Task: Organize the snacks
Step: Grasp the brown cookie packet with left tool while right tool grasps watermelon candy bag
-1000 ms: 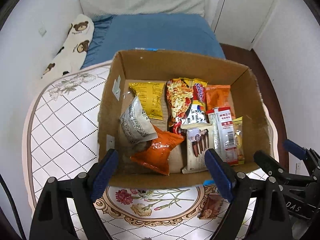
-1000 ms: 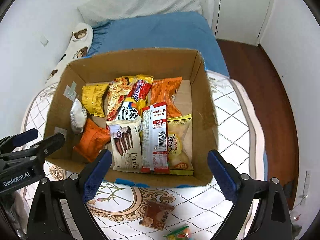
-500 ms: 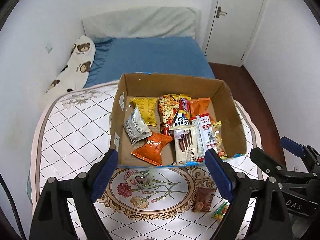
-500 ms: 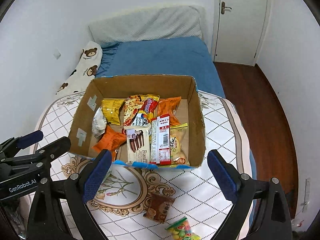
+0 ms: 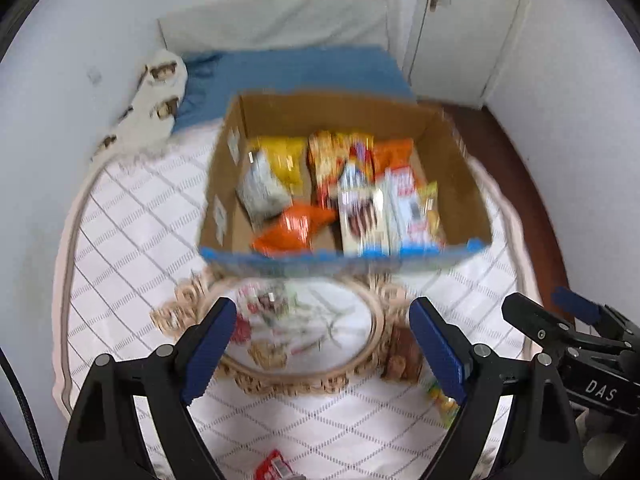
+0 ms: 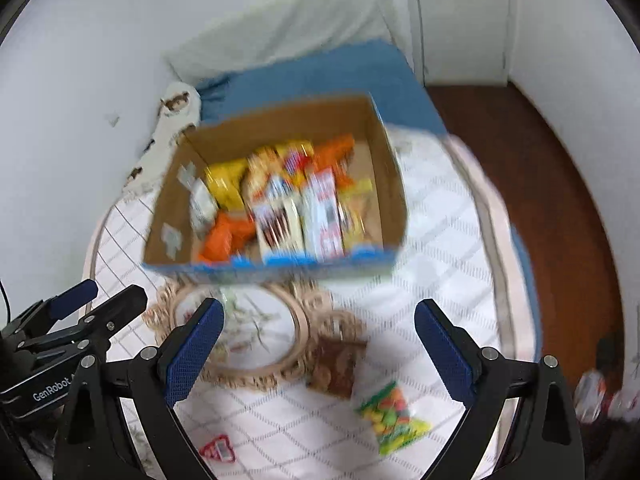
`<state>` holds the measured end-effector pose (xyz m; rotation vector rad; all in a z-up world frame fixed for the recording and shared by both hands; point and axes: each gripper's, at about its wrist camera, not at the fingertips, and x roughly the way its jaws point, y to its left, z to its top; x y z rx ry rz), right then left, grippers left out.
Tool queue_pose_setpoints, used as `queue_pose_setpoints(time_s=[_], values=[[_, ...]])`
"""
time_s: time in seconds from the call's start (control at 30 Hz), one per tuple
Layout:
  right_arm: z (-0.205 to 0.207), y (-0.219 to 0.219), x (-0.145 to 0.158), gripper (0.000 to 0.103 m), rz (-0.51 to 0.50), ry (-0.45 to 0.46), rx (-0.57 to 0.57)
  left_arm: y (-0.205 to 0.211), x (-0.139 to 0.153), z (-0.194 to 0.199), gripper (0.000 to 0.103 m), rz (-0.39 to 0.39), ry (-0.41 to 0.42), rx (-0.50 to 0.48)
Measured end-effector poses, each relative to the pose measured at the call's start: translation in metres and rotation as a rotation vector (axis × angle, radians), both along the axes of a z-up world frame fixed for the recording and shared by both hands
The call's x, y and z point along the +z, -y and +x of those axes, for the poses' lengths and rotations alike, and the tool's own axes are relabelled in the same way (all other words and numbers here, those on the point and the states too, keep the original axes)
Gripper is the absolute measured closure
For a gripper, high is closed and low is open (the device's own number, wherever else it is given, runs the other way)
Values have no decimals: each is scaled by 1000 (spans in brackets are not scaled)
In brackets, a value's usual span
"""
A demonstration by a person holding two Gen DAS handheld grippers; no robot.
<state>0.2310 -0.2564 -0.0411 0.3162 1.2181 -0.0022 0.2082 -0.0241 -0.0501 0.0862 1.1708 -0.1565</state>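
A cardboard box [image 5: 456,184] [image 6: 384,184] with a blue front edge stands on the patterned table and holds several snack packets, among them an orange bag [image 5: 294,228] [image 6: 224,236] and a biscuit pack [image 5: 360,216]. On the cloth in front of it lie a brown packet [image 6: 334,368] [image 5: 402,354], a green and yellow candy bag [image 6: 390,412] and a red packet [image 6: 216,448] [image 5: 274,466]. My left gripper [image 5: 322,350] and my right gripper [image 6: 318,354] both hang open above the cloth, nothing between their fingers. Both views are blurred.
The white quilted tablecloth [image 5: 132,240] has a round floral medallion [image 6: 244,328] near its front. Behind the table are a blue bed [image 5: 296,68], a bear-print pillow [image 5: 156,96] and a door [image 5: 472,20]. Dark wood floor [image 6: 540,168] lies to the right.
Both grippers have pulled back from the box, which now looks smaller and farther. More of the cloth and the loose packets in front has come into view. Jaws unchanged.
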Motion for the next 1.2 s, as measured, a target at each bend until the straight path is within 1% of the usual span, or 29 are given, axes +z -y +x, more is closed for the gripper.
queue_pose_setpoints(time_s=[0.03,0.07,0.1,0.13,0.2,0.23,0.3,0.4,0.47,0.53,0.57,0.6,0.63,0.67,0.7,0.77,0.83,0.9,0.93,0.97,1.0,1.03,1.07,1.1,1.13,1.2], values=[[-6,6,-19,7,17,-47,-19,5,-16,-1,15,10,-44,-9],[-10,10,-30,10,29,-72,-27,10,-29,-2,15,20,-74,-21],[-17,15,-50,20,40,-119,-39,15,-39,-4,15,32,-95,-31],[-24,21,-69,29,46,-167,-49,23,-57,-4,15,57,-134,-54],[-36,27,-95,30,48,-225,-48,36,-82,-6,15,98,-184,-95],[-42,27,-109,30,30,-259,-23,42,-94,-7,15,119,-203,-114],[-50,24,-128,29,-22,-301,35,51,-112,-9,15,152,-233,-144],[-60,12,-159,20,-81,-377,151,63,-138,-12,15,203,-272,-190],[-67,3,-181,20,-110,-424,227,71,-155,-15,15,239,-304,-225],[-72,-4,-199,20,-169,-455,273,77,-168,-16,15,260,-333,-250],[-73,-5,-203,20,-189,-463,281,80,-174,-17,15,266,-350,-260],[-74,-4,-207,24,-211,-455,276,83,-178,-17,15,269,-361,-265],[-74,1,-207,36,-221,-439,248,87,-184,-16,15,260,-387,-273],[-74,8,-205,40,-209,-428,201,90,-188,-14,15,242,-407,-274],[-73,18,-203,47,-190,-425,137,92,-191,-12,15,228,-421,-272],[-71,41,-200,48,-118,-412,3,102,-199,-7,15,191,-452,-268],[-71,59,-199,48,-49,-410,-99,115,-211,-3,15,166,-492,-275],[-71,70,-200,47,13,-416,-153,124,-223,0,15,145,-534,-278],[-71,73,-200,43,45,-419,-166,130,-231,1,15,151,-546,-279],[-71,76,-200,40,60,-422,-168,133,-234,1,15,163,-538,-282],[-70,77,-199,33,55,-426,-166,135,-235,1,15,164,-525,-283],[-68,78,-196,30,36,-427,-158,135,-233,1,18,157,-500,-281],[-68,79,-195,30,24,-423,-149,133,-229,0,29,158,-476,-278],[-67,79,-194,30,13,-422,-139,130,-227,0,43,156,-466,-275],[-65,77,-193,30,8,-423,-135,125,-224,0,49,159,-457,-267],[-64,75,-196,30,-4,-439,-124,107,-220,1,49,130,-481,-233]])
